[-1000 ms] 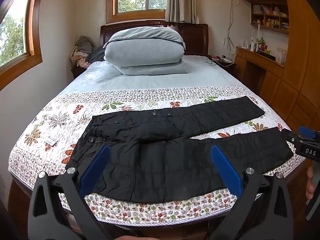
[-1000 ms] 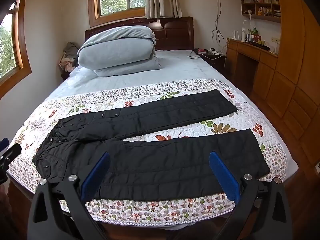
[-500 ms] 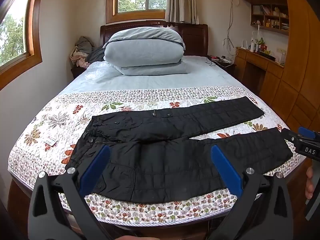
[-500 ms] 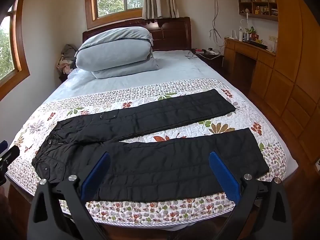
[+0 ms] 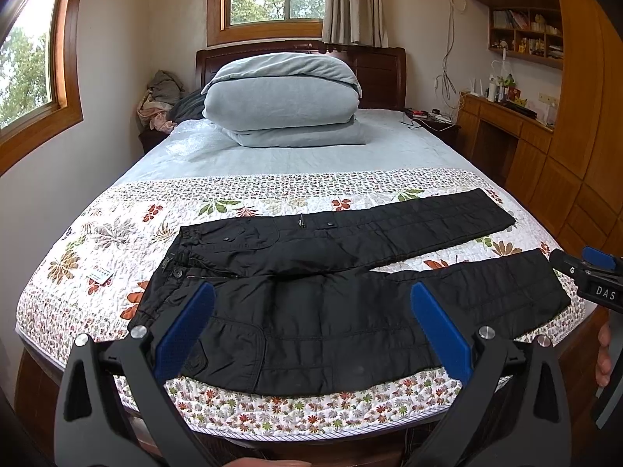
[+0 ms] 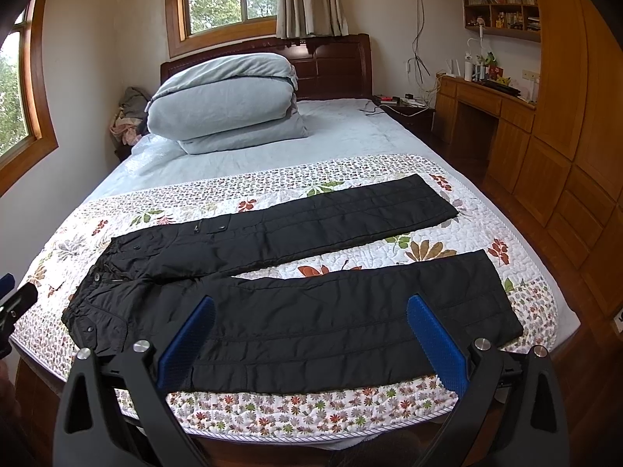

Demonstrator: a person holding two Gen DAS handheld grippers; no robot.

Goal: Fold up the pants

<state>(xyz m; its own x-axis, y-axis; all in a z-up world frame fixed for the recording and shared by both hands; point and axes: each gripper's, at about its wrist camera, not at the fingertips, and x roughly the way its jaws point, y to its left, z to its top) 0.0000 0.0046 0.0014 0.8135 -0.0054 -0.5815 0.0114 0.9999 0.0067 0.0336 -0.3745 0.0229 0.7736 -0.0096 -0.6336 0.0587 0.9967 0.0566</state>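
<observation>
home bedroom | bed (image 5: 311, 163) | folded duvet (image 5: 280, 97) | wooden wardrobe (image 6: 564, 78)

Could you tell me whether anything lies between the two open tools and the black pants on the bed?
Nothing visible does. The pants lie flat on the flowered quilt, legs apart, with open air between them and the left tool and the right tool. The folded duvet sits far back near the headboard.

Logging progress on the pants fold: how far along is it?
Done: the black quilted pants lie flat on the floral quilt, legs apart. In hand: nothing; the left gripper and right gripper are open above the near leg. Left: every fold.
</observation>
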